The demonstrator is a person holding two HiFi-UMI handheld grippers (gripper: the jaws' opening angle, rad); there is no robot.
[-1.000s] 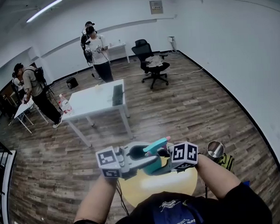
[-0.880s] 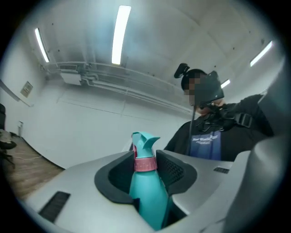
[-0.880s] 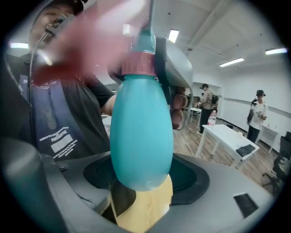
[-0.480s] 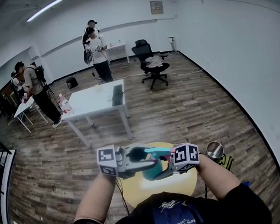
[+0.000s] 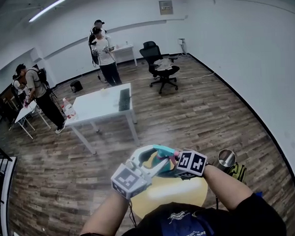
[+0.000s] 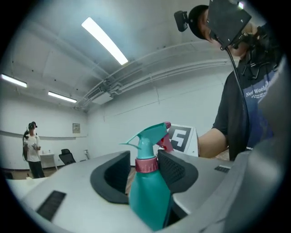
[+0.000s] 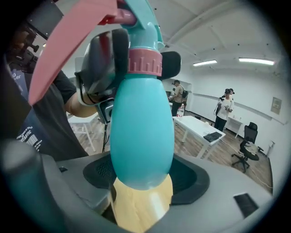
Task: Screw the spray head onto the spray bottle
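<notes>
A teal spray bottle (image 7: 142, 127) is held up over a round yellow table (image 5: 169, 194). My right gripper (image 7: 143, 175) is shut on its rounded lower body. The teal spray head (image 6: 148, 136), with its pink trigger (image 7: 68, 50), sits on the bottle's neck at a pink collar (image 6: 146, 164). My left gripper (image 6: 144, 166) reaches in level, with the collar between its dark pads (image 7: 120, 50). Its jaws have just been closing. One pad lies against the collar and a thin gap shows beside the other. In the head view both grippers meet at the spray head (image 5: 163, 151).
A steel cup (image 5: 226, 157) stands right of the yellow table. Farther off on the wood floor are a white table (image 5: 101, 104) with a keyboard, a black office chair (image 5: 160, 66) and several people near the back wall.
My left gripper has rolled and its marker cube has swung down and to the right. The bottle and the right gripper have shifted a little to the left, and the spray head now points up and left.
</notes>
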